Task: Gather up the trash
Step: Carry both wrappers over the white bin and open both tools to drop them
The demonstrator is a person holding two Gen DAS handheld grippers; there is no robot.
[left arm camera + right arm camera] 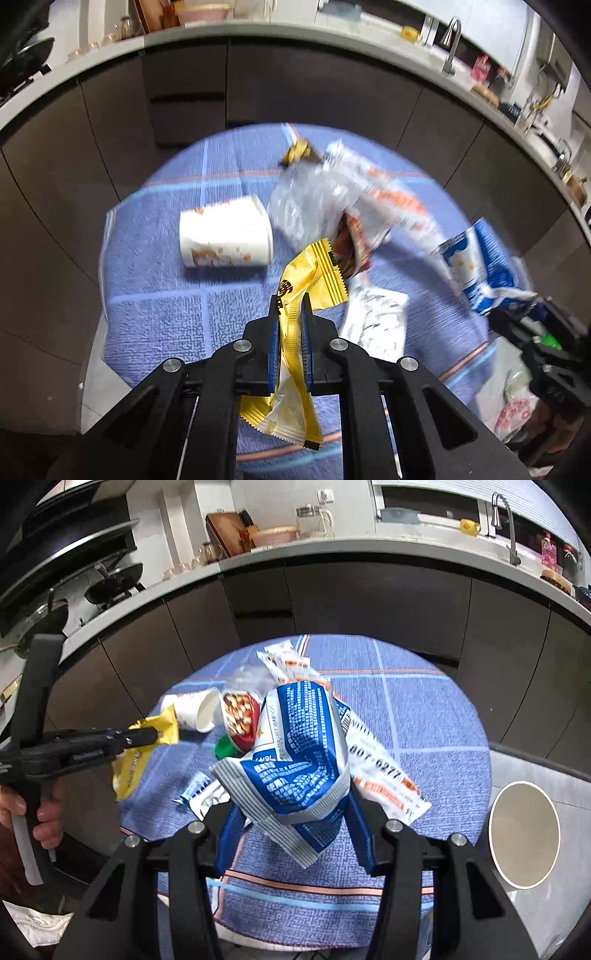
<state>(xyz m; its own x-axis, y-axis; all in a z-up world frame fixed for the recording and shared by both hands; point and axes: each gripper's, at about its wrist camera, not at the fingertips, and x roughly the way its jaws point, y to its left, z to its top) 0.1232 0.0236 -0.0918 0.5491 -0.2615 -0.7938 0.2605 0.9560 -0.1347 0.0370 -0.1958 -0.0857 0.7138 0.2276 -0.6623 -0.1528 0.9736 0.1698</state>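
My left gripper (290, 301) is shut on a yellow snack wrapper (314, 273) and holds it above the round table with the blue cloth (155, 314); the same wrapper shows in the right wrist view (147, 749). My right gripper (291, 794) is shut on a blue-and-white snack bag (299, 749), lifted over the cloth; it also shows in the left wrist view (476, 266). On the cloth lie a tipped white paper cup (225, 236), a clear-and-orange wrapper (343, 192), a red nut packet (240, 716), a silver foil piece (380, 321) and a small brown-yellow wrapper (299, 151).
Dark kitchen cabinets (332, 598) under a grey counter curve behind the table. A white round-rimmed bin (524, 834) stands at the table's right. A green lid (223, 747) lies by the nut packet. A plastic bag (513, 410) hangs at the lower right of the left wrist view.
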